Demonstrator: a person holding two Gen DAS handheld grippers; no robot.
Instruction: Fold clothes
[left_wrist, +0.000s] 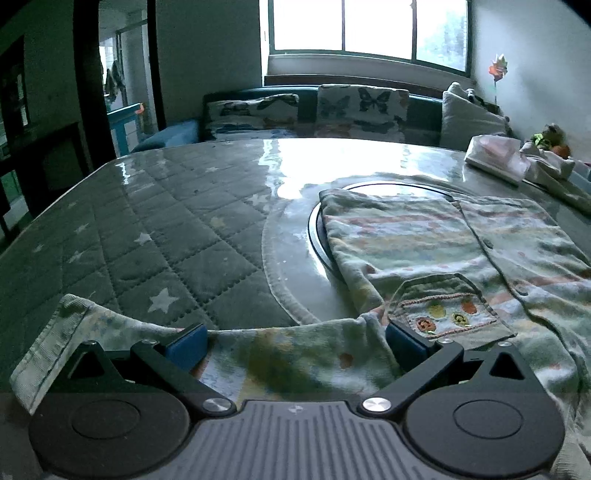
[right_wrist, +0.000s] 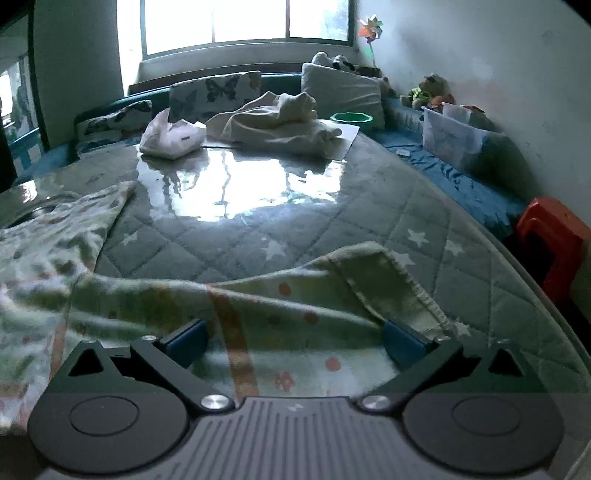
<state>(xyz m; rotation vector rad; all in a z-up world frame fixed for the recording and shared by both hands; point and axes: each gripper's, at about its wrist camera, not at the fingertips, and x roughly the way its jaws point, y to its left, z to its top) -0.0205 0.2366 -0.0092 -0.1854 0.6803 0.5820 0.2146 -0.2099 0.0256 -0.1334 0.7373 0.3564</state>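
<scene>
Garment (left_wrist: 424, 236) lies on the near table (left_wrist: 166, 206), its edge between the spread jaws of both grippers (left_wrist: 295, 341) (right_wrist: 295, 341); if you lift before they close, it may slip out.

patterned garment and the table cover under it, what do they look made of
Patterned garment: soft fleecy or flannel-like cloth, matte, judging by its fuzzy nap, limp draping and ribbed cuff.

Table cover: quilted padded fabric with stitched diamonds and white stars; it seems to lie under a clear glossy plastic or glass sheet, since window glare reflects sharply off it.
</scene>
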